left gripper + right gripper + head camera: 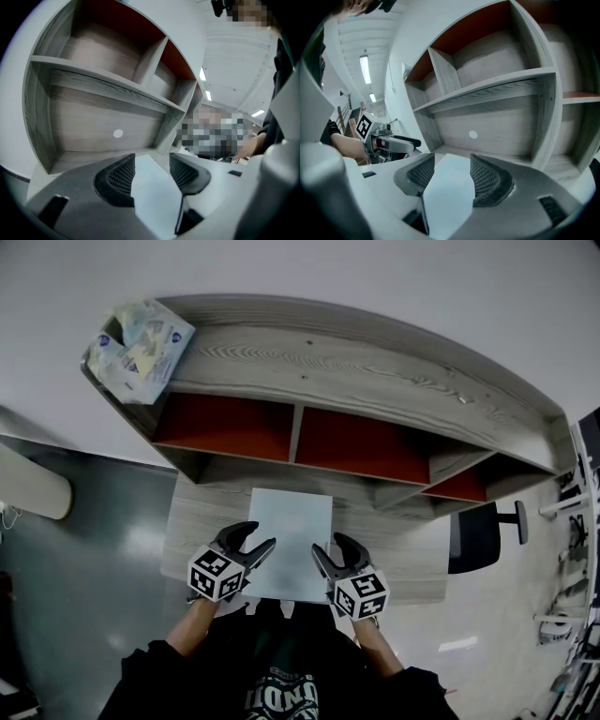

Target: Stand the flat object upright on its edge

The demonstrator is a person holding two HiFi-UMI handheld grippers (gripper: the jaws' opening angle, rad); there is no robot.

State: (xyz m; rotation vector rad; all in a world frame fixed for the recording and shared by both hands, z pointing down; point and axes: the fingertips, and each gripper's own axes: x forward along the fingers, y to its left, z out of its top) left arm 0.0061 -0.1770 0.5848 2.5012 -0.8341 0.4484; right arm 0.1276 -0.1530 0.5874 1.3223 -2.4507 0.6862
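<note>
The flat object (291,542), a pale square panel, lies flat on the grey wood bench (199,512). Its far edge is close to the foot of the shelf unit (309,371) at the bench's back edge, and its near edge is close to the bench's front edge.

The left gripper (255,542) is at the panel's near left corner and the right gripper (330,554) at its near right corner, both pointing toward the shelf unit and tilted downward.

In the left gripper view the left gripper (152,174) has its jaws standing apart. The pale panel (157,199) shows in the gap between them, and neither ribbed pad presses on it. The right gripper view shows the same for the right gripper (452,174): jaws spread, the panel (447,197) between and below them, nothing clamped. The left gripper (389,143) is also seen there, off toward the bench's left side.

The shelf unit has red back panels in its compartments. A crinkled plastic packet (141,348) lies on its top at the left end. A dark office chair (478,535) stands on the floor beyond the bench's right edge
</note>
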